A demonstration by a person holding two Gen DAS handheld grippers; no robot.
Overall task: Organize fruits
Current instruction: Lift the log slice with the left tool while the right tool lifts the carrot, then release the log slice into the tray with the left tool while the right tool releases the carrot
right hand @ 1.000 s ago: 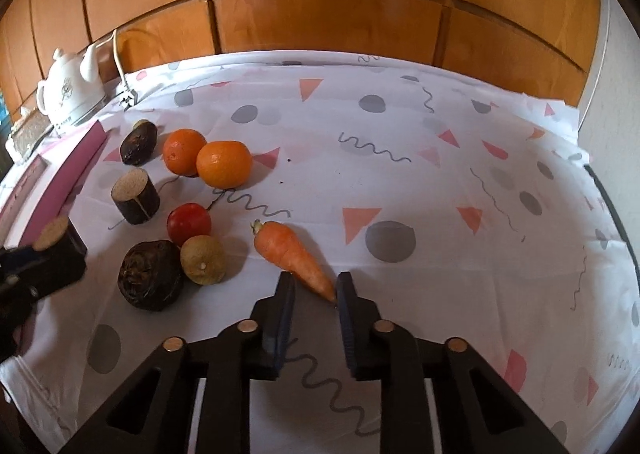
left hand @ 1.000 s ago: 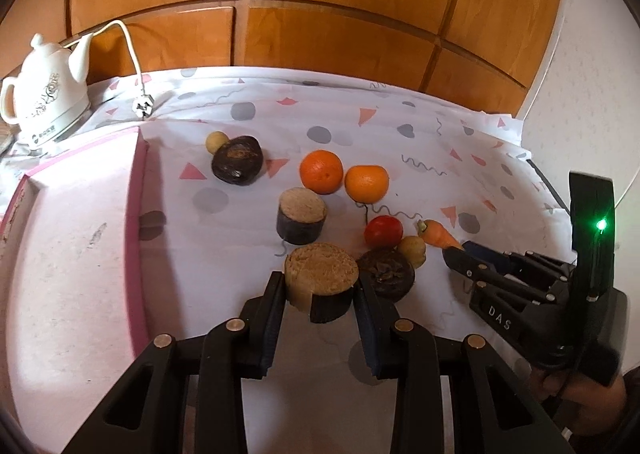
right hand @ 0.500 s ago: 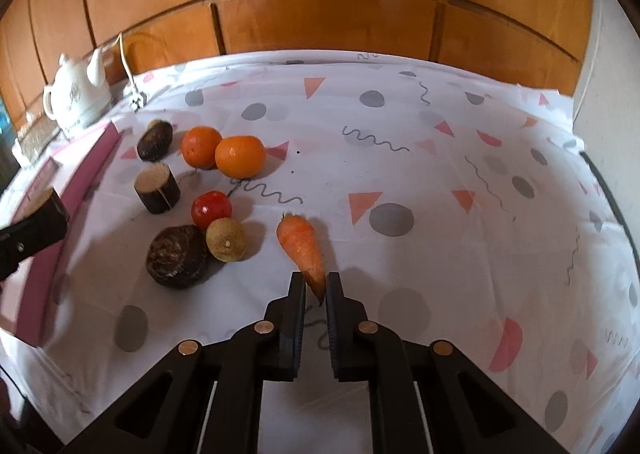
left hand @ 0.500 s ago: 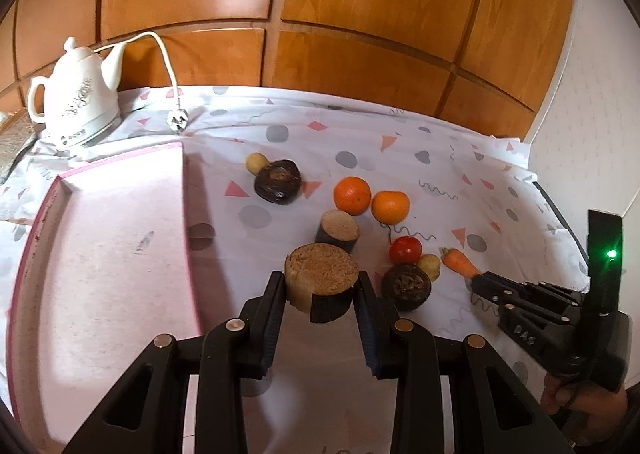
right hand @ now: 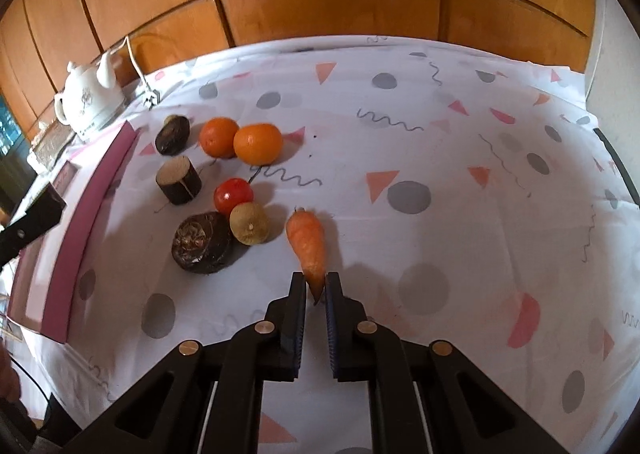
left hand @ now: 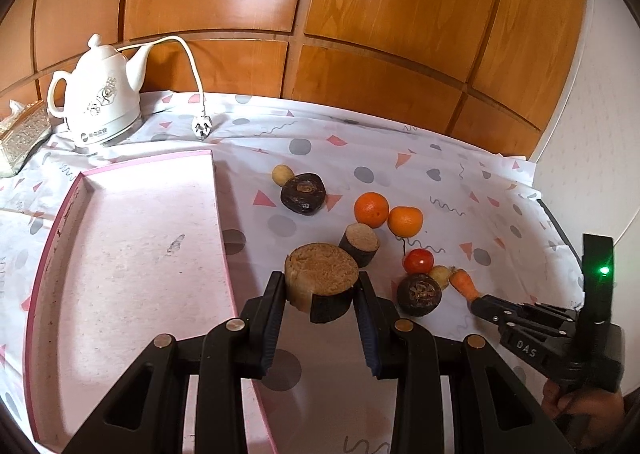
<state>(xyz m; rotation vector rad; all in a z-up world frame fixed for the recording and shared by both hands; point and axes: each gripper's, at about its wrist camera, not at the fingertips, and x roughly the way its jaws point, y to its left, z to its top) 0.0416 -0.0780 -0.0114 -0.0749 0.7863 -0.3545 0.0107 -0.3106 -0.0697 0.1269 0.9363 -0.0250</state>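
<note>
Nearest, the left gripper [left hand: 320, 296] is clamped on a short dark-skinned stump of root with a tan cut face [left hand: 321, 280], its two pads pressed against the sides, held above the tablecloth just beside the right edge of the pink tray [left hand: 52, 254]. The tray is a shallow flat one with a low pink rim, and nothing lies in it; only a small smudge marks its floor.

To the right, the right gripper [right hand: 316, 286] has its jaws nearly closed, pinching the thin tip of the carrot [right hand: 307, 242], whose thick end rests on the cloth pointing away. A hand [left hand: 580, 404] grips that tool at its handle, where a green light glows.

Just left of the carrot sit a small brownish round fruit [right hand: 249, 223] and a dark wrinkled ball [right hand: 202, 242], touching each other, with a red tomato [right hand: 233, 195] right behind them. Further on is a second cut stump [right hand: 178, 180], then two oranges [right hand: 240, 140] side by side, touching. Beyond these lies another dark ball [left hand: 303, 193] with a small yellowish fruit [left hand: 282, 174] against its far side.

All this loose produce lies between the carrot and the tray. At the far left stands a white kettle [left hand: 100, 98], its cord and plug [left hand: 200, 126] lying on the patterned tablecloth [right hand: 440, 134], backed by wooden panels [left hand: 360, 14]
</note>
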